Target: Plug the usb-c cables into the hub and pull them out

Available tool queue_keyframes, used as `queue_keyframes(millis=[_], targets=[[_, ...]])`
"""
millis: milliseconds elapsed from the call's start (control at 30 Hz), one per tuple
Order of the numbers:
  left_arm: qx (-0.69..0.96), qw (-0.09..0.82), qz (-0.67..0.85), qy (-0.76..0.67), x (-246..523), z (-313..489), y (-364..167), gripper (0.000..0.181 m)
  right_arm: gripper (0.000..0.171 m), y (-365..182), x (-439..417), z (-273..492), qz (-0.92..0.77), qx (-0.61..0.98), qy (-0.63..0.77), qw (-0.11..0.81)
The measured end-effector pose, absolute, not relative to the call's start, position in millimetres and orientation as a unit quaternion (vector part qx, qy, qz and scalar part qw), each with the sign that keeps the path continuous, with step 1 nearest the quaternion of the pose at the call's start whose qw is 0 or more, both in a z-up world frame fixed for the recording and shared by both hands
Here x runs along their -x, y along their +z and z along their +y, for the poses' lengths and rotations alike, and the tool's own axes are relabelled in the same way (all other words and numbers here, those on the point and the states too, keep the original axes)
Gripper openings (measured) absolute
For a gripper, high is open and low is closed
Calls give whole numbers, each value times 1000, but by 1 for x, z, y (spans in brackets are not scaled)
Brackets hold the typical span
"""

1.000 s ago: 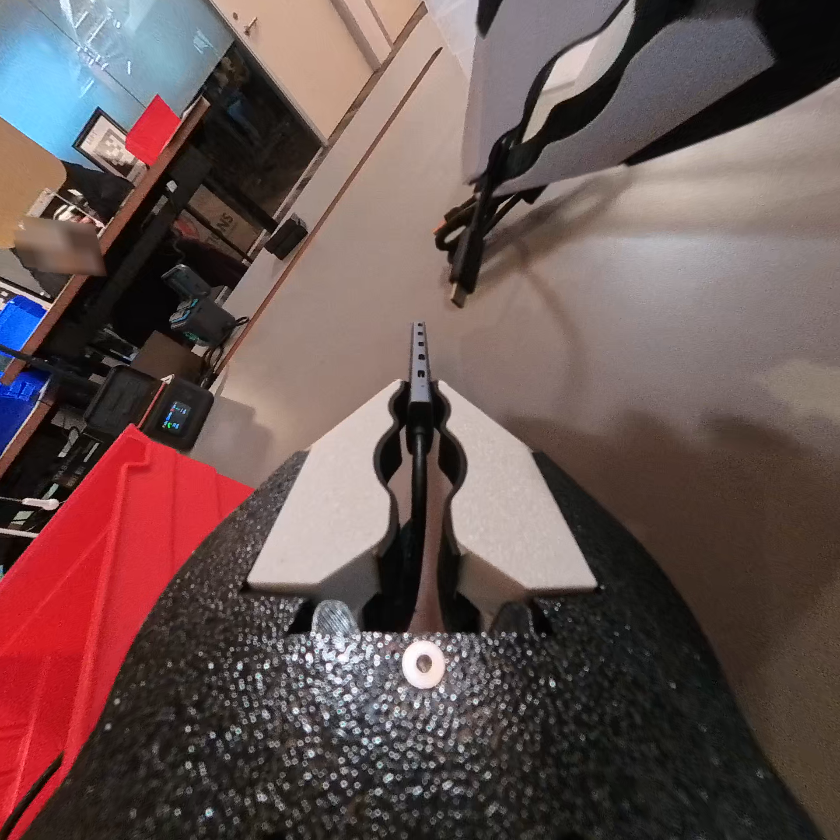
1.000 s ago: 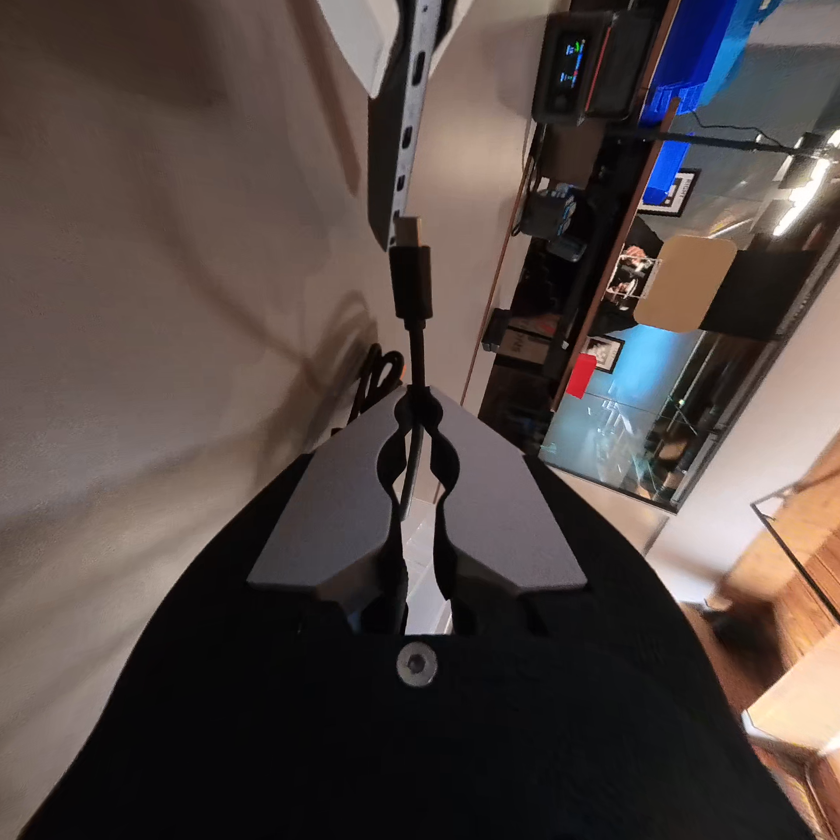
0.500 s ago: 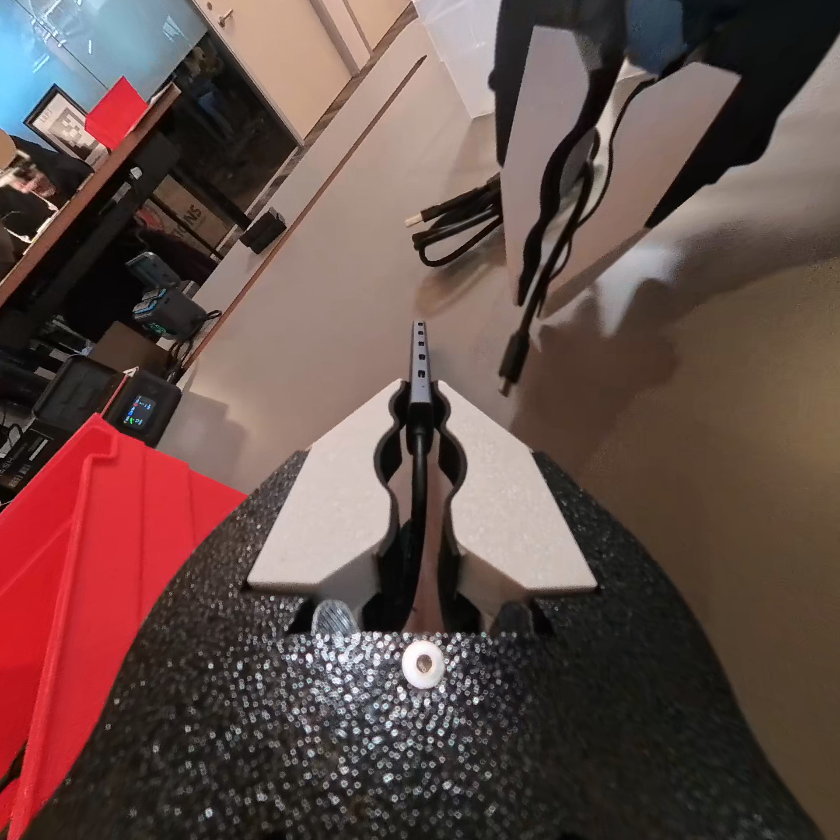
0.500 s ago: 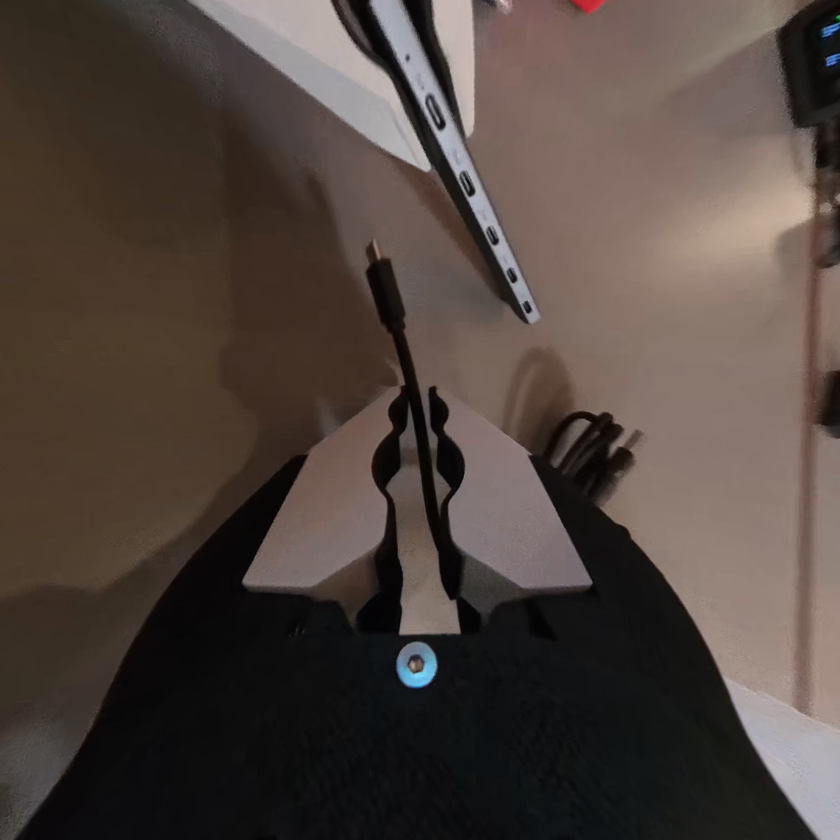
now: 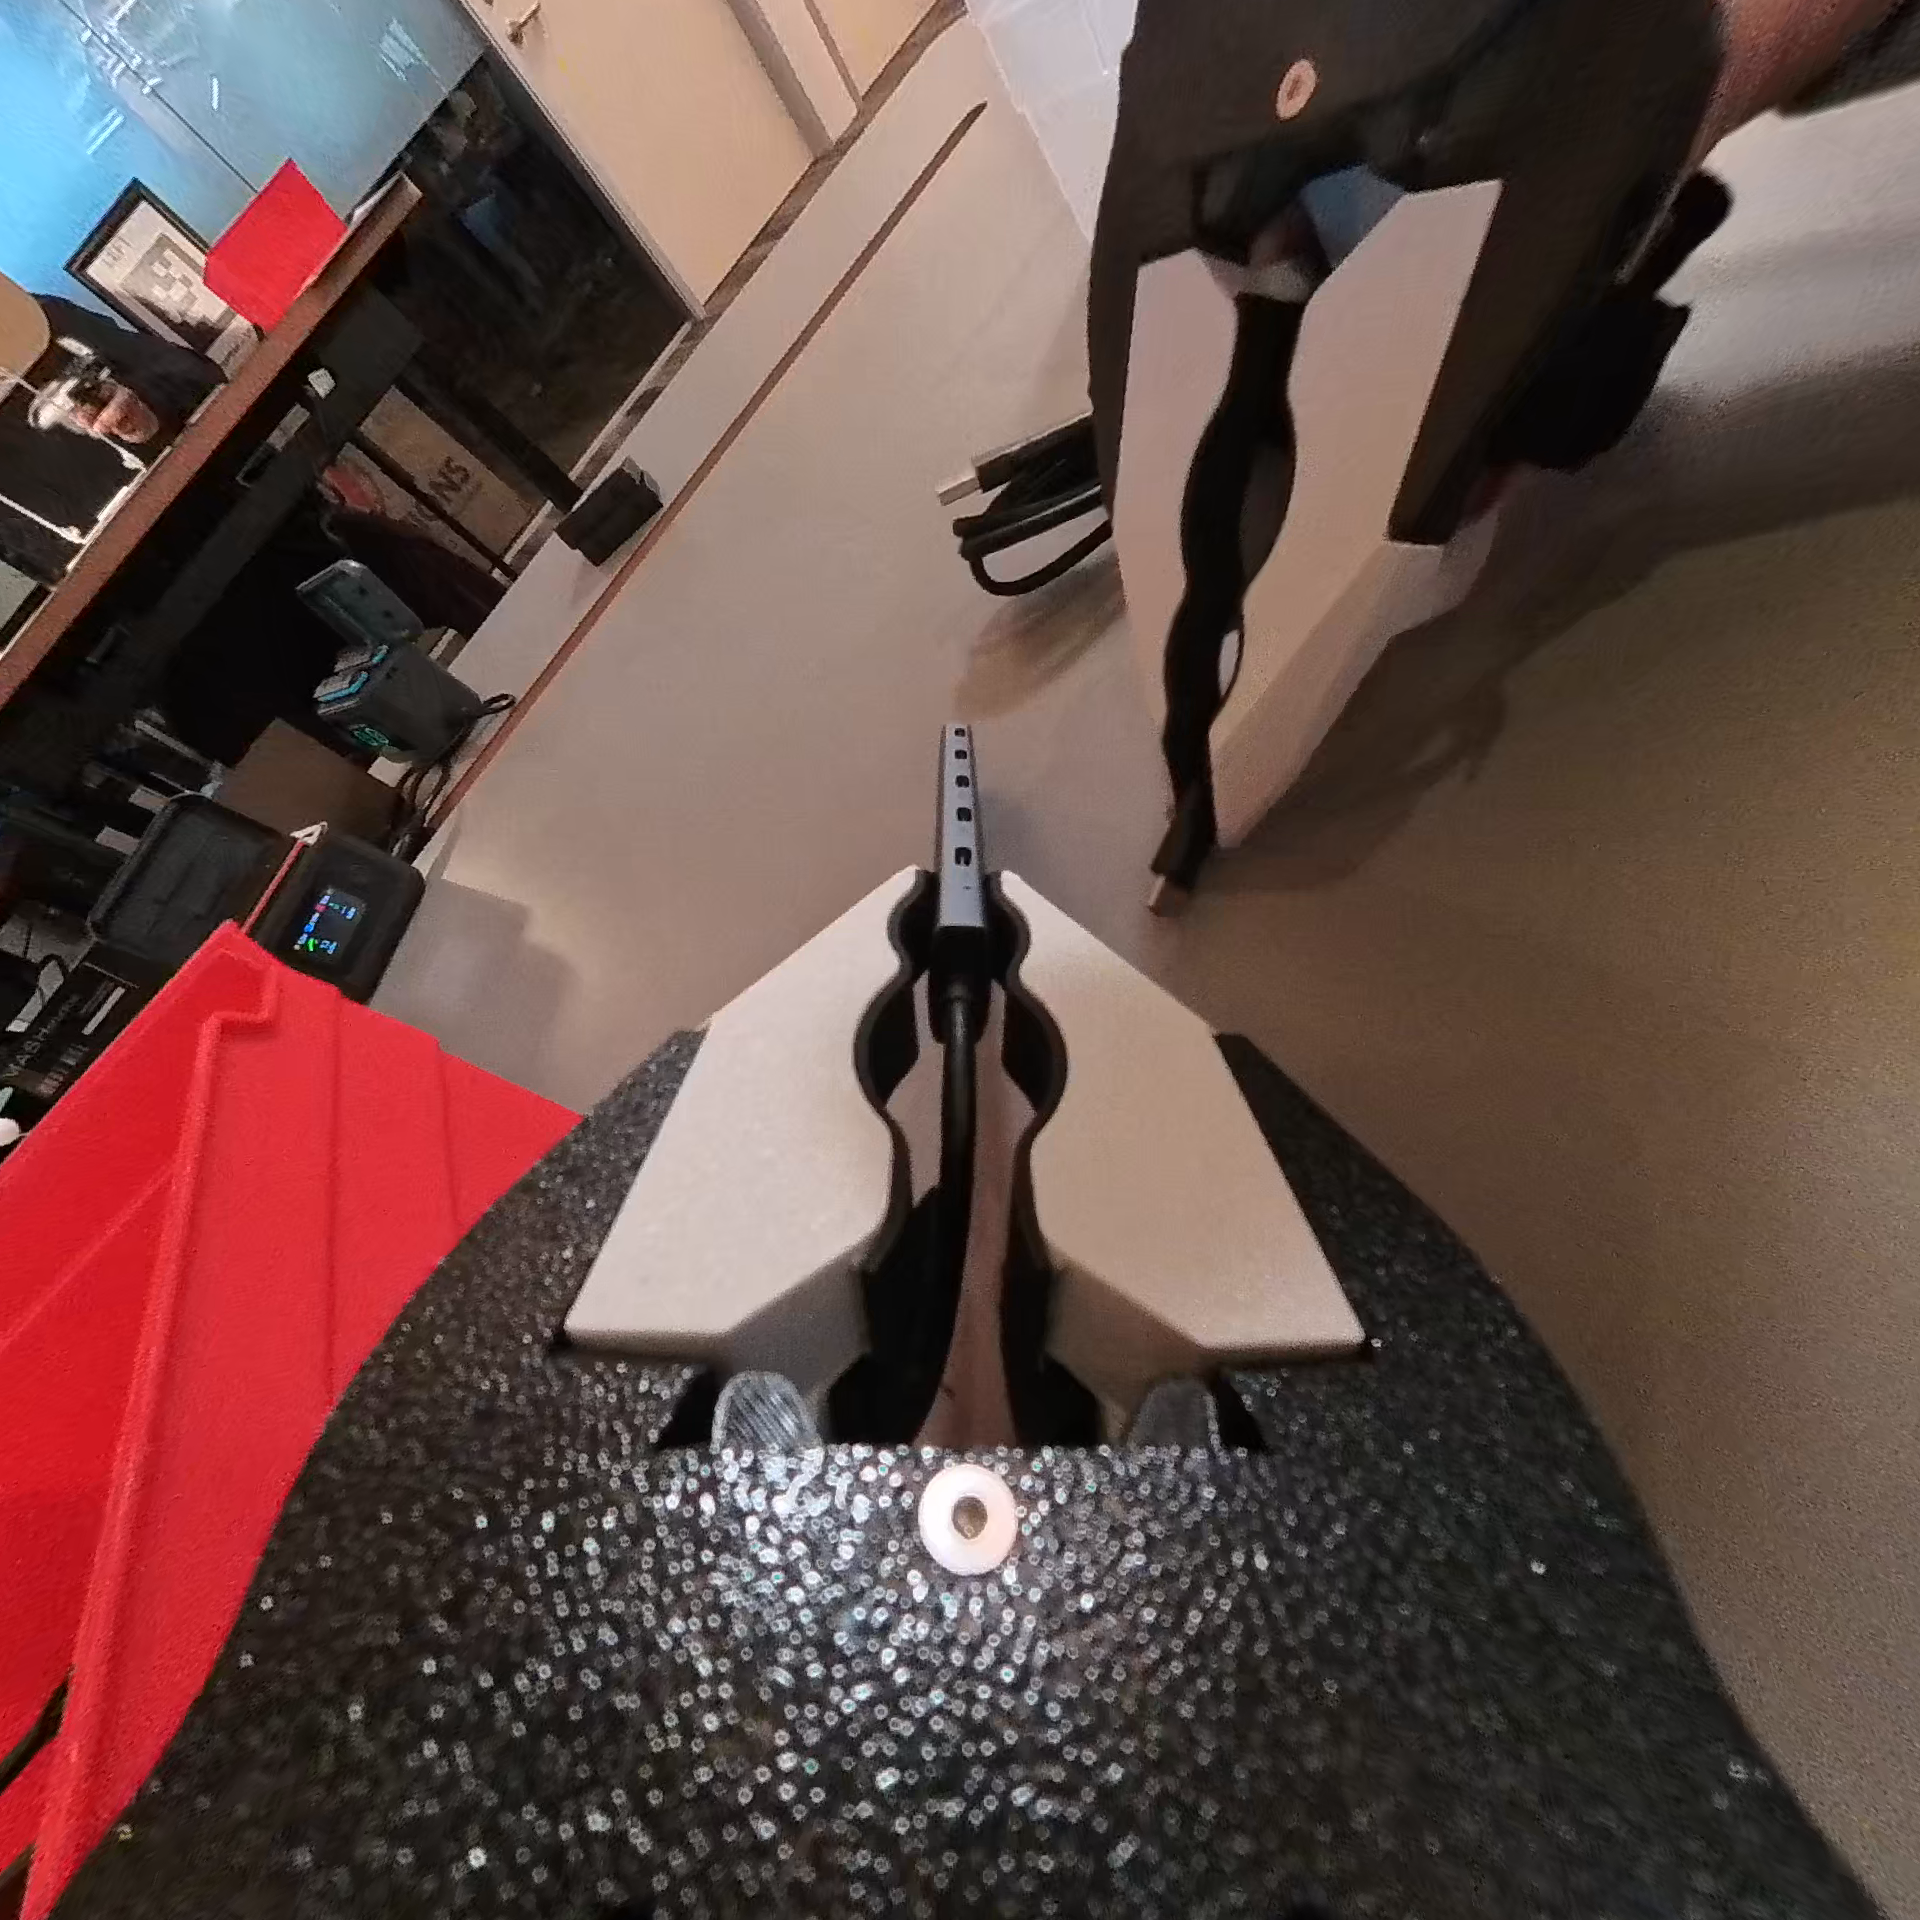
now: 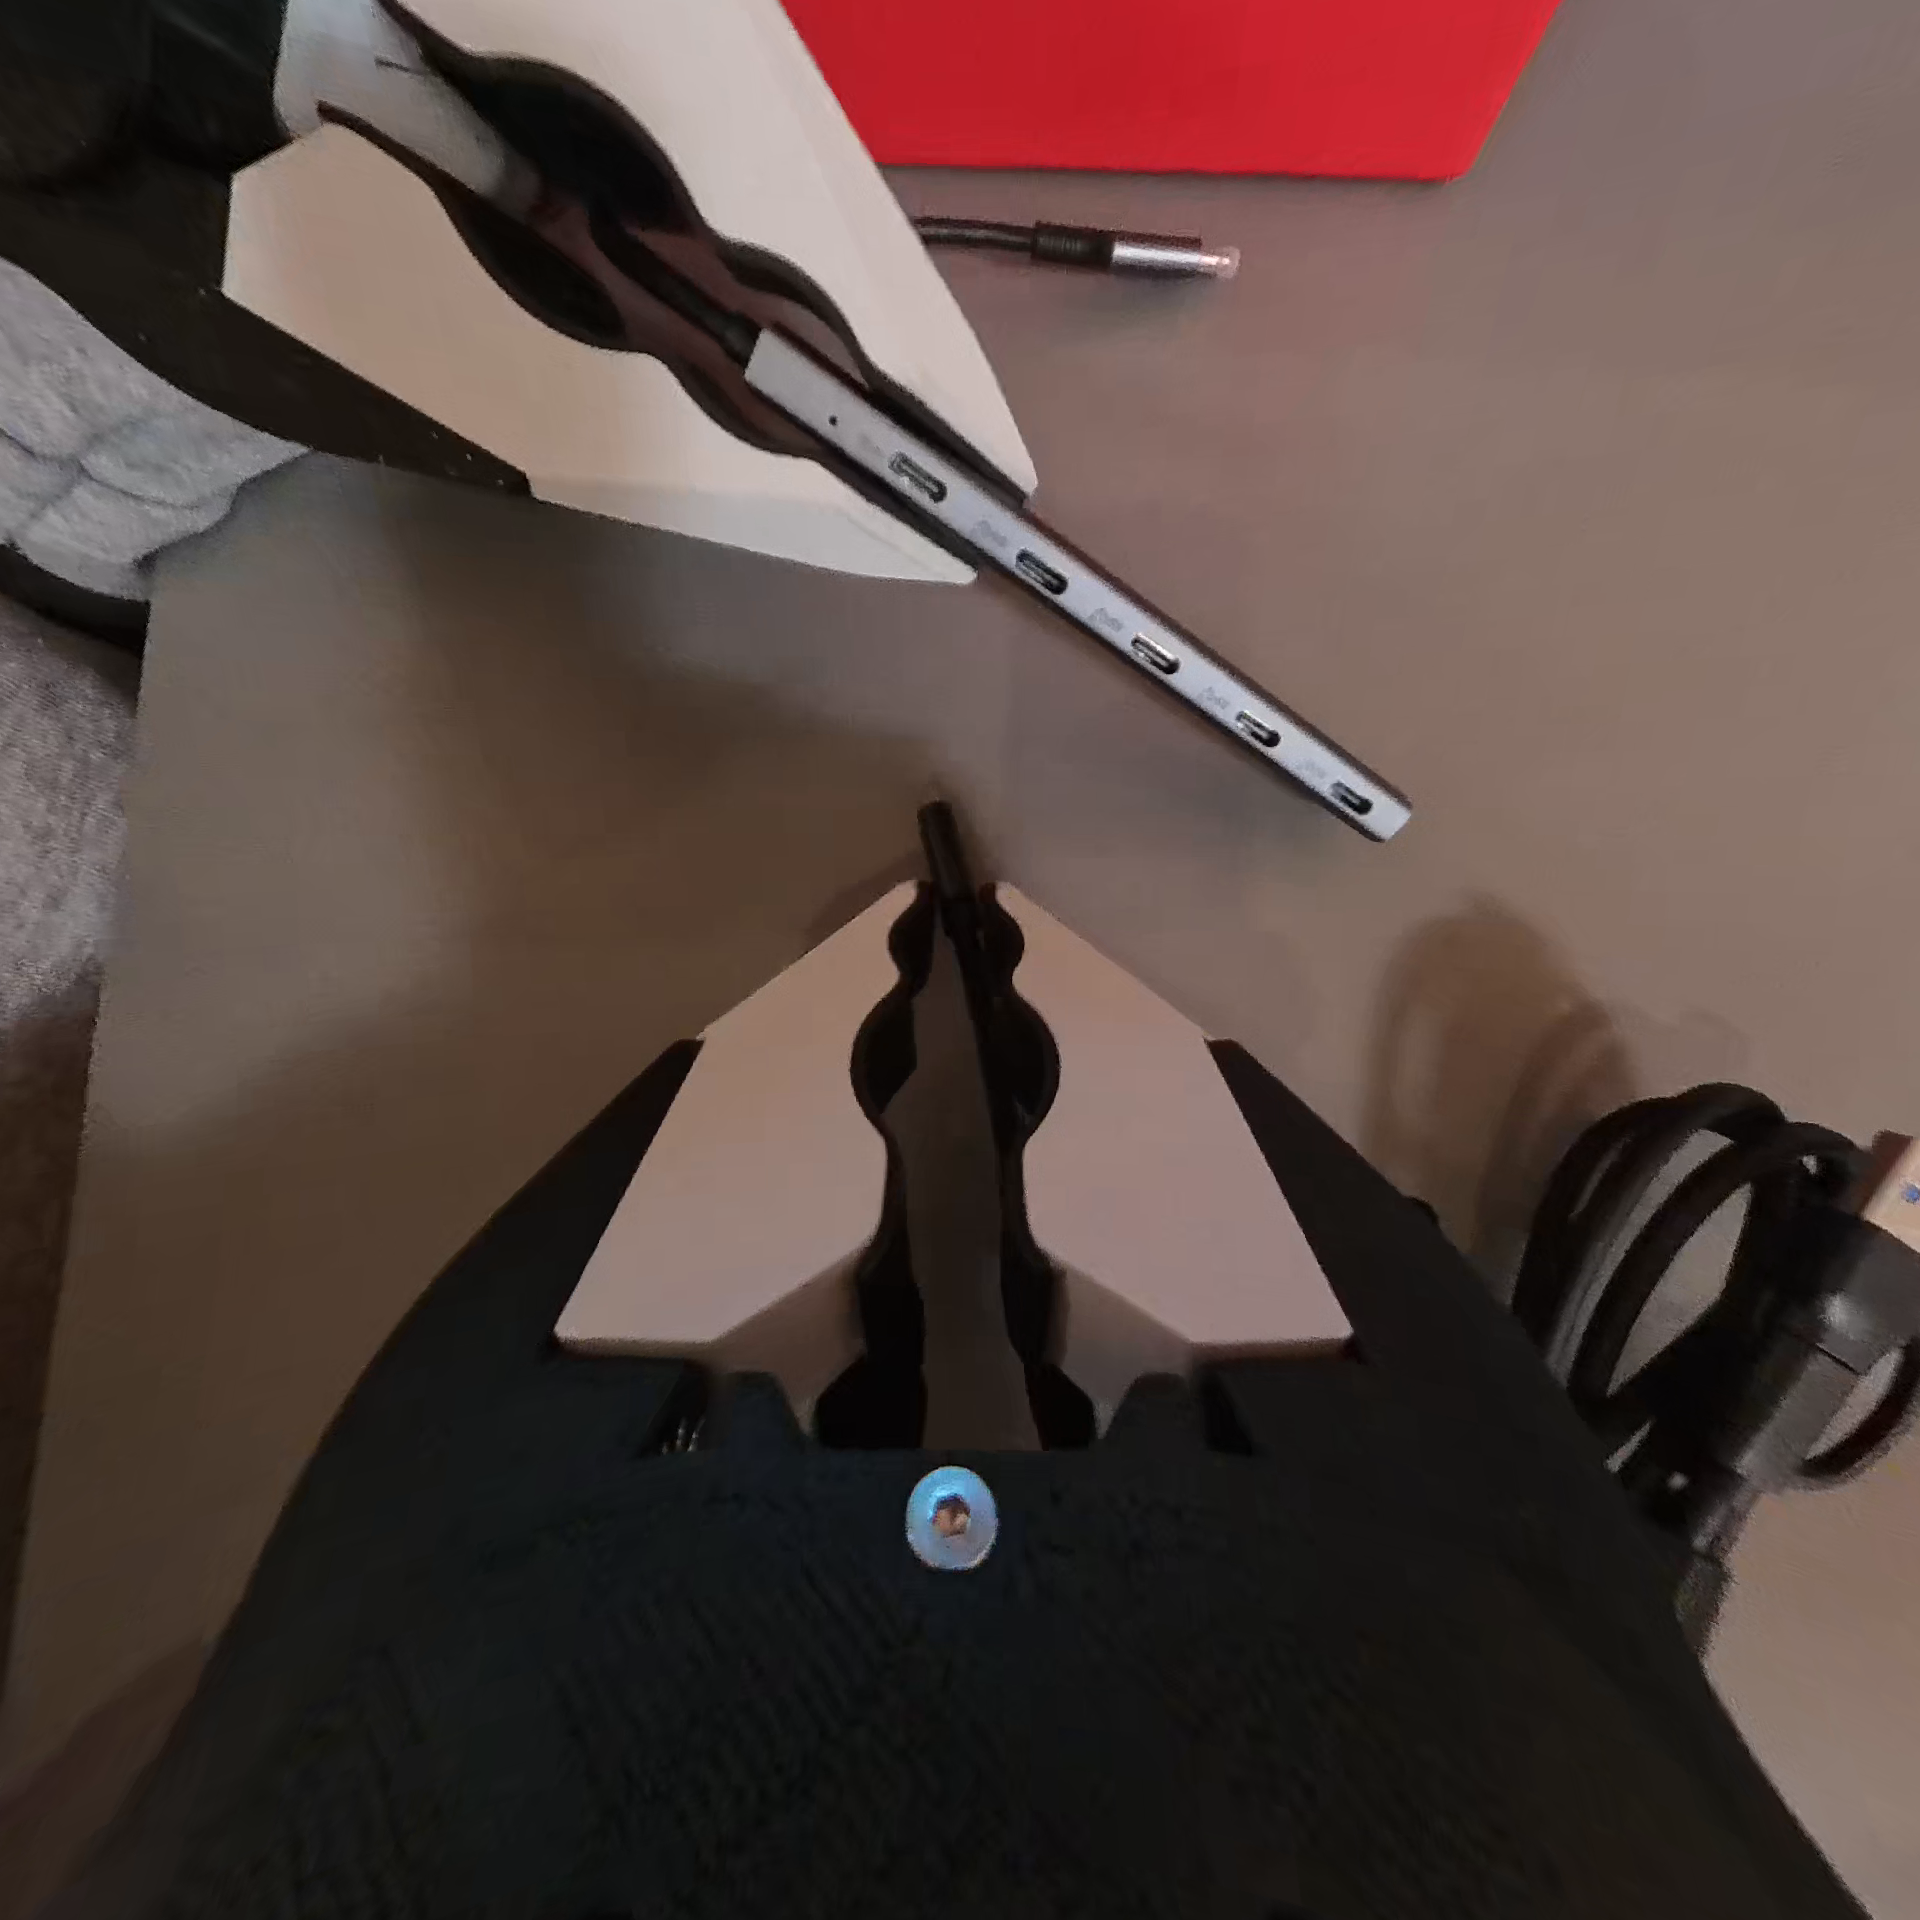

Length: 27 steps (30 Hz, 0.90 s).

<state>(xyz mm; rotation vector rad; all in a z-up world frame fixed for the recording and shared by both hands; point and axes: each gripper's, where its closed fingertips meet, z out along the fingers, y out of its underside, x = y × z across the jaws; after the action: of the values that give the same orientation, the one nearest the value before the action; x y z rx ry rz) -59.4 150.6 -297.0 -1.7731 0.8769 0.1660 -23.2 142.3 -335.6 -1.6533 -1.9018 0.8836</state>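
Observation:
My left gripper (image 5: 958,894) is shut on the slim grey hub (image 5: 961,810), which sticks out forward, edge-on. In the right wrist view the hub (image 6: 1143,655) shows a row of several empty ports, held by the left gripper (image 6: 997,520) at upper left. My right gripper (image 6: 954,888) is shut on a black usb-c cable (image 6: 940,842), with the plug just past the fingertips and apart from the hub. In the left wrist view the right gripper (image 5: 1205,800) stands upright to the hub's right, with the plug (image 5: 1179,852) pointing down close to the table.
A coiled black cable (image 6: 1704,1268) lies on the grey table, also visible in the left wrist view (image 5: 1023,509). The hub's own lead plug (image 6: 1122,249) lies near a red bin (image 6: 1174,83). The red bin (image 5: 208,1195) is left of my left gripper. A power unit with a lit display (image 5: 332,920) stands beyond it. Spacing between my two grippers at the tips: around 6 cm.
My right gripper has swung away from the hub's end and turned upright, so the plug now points down at the table beside the hub. My left gripper still holds the hub.

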Motion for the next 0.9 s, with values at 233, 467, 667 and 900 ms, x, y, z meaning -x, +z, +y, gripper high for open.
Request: queue_keyframes(millis=[233, 467, 667, 900], targets=[[749, 544, 370, 72, 59, 151, -297, 7, 5, -290, 29, 175, -743, 496, 94, 439], [745, 541, 381, 86, 56, 150, -296, 8, 6, -292, 30, 175, -814, 305, -187, 457], [742, 540, 387, 94, 55, 149, -297, 8, 6, -297, 23, 184, -821, 275, -245, 437], [739, 538, 394, 102, 53, 149, -297, 8, 6, -295, 24, 181, -827, 281, -230, 428]])
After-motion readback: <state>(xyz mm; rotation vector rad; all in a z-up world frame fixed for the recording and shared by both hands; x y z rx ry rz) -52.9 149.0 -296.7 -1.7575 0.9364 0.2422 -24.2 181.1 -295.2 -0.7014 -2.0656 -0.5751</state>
